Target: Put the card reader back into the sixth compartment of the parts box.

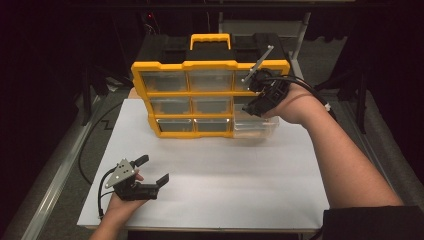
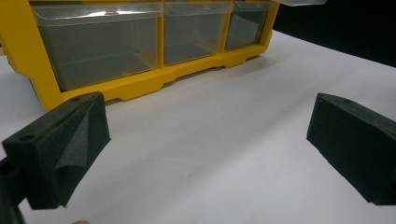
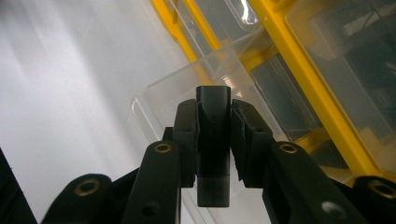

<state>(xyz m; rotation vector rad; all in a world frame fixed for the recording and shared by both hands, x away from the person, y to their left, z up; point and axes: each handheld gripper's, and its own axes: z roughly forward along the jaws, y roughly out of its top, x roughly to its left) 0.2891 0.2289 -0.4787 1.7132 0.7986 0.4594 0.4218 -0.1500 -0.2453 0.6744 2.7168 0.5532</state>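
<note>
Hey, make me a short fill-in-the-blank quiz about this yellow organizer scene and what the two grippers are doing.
1. The right gripper is shut on a small ____-coloured block.
2. Under that block, one clear drawer is pulled out from the ____ row of the yellow organizer.
3. The left gripper hovers over the white table with its jaws ____.
4. The organizer's carry handle is on its ____ side.

Missing words: black; bottom; open; top

A white table point(image 1: 215, 185) carries a yellow drawer organizer point(image 1: 210, 95) at twelve o'clock, standing directly on it.
</note>
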